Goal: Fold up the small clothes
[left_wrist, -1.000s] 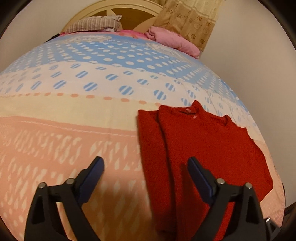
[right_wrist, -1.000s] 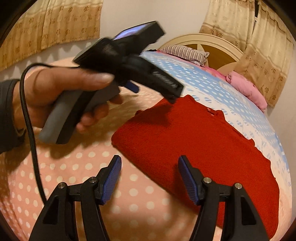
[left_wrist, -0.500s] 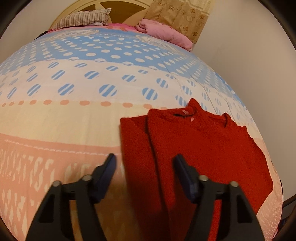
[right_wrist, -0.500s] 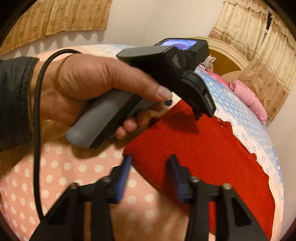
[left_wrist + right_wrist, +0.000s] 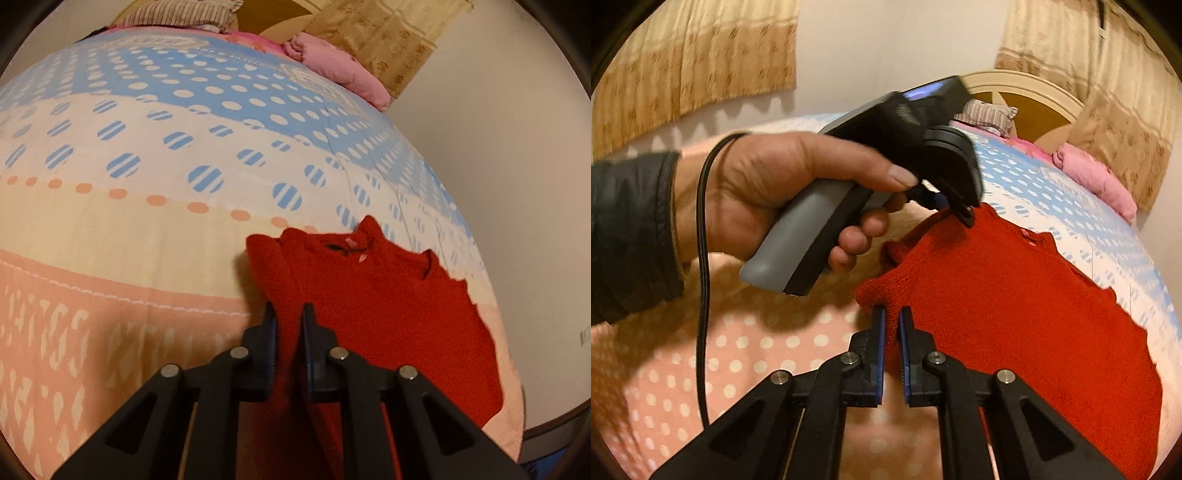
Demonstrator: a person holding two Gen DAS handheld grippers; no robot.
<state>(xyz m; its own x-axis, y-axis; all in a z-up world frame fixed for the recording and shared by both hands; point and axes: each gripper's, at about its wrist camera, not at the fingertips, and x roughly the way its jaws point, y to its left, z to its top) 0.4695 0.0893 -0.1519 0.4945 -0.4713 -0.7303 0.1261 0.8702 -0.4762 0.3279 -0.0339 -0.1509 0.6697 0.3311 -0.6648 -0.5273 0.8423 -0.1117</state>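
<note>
A red knit sweater lies flat on the bed, near its right edge, on a quilt banded in blue, cream and peach with polka dots. Its long axis runs along the bed: the collar points toward the headboard, the hem toward the foot. A pink blanket is bundled up by the headboard beside a striped pillow, both well apart from the sweater, and tan curtains hang on the walls.

The left gripper has its jaws nearly closed, pinching the sweater's folded left edge. The right gripper has its jaws likewise drawn in on the knit at the near left corner, which is bunched and lifted.

Only the right wrist view shows the left hand wrapped round its gripper's grey handle, cable trailing, blocking part of the bed. The left wrist view alone shows the whole neckline and its small pink label.
</note>
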